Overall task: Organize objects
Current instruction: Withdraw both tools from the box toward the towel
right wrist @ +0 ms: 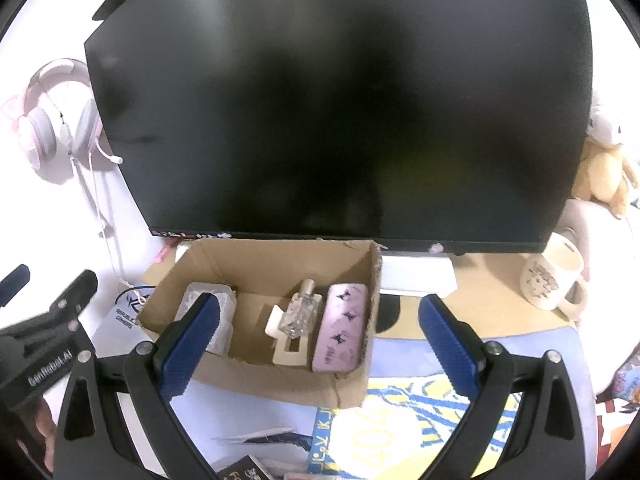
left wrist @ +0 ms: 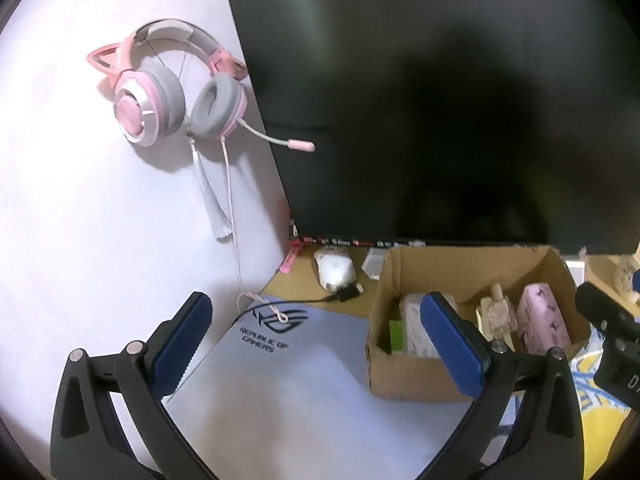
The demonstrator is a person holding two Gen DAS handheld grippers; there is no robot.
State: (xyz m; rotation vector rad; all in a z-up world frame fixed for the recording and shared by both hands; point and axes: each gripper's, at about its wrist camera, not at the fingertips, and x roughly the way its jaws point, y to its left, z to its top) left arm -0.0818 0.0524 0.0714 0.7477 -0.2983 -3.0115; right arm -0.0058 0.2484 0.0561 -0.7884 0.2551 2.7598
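An open cardboard box (right wrist: 260, 264) (left wrist: 400, 376) stands on the desk in front of a dark monitor (right wrist: 340, 100). Inside lie a pink patterned case (right wrist: 340, 328) (left wrist: 542, 320), a clear perfume bottle (right wrist: 302, 310) (left wrist: 498, 310), a cream hair claw (right wrist: 290, 350) and a white packet (right wrist: 212, 312) (left wrist: 418, 328). My right gripper (right wrist: 320, 340) hangs open above the box's front, empty. My left gripper (left wrist: 324, 344) is open over a grey mouse pad (left wrist: 280, 380), left of the box, empty. The left gripper's body (right wrist: 44, 344) shows in the right wrist view.
A pink cat-ear headset (left wrist: 172, 84) (right wrist: 60, 120) hangs on the white wall, its cable trailing to the desk. A white mouse (left wrist: 334, 268) lies under the monitor. A cream mug (right wrist: 554, 280) and plush toys (right wrist: 604, 176) sit at the right. A yellow-blue mat (right wrist: 400, 428) lies in front.
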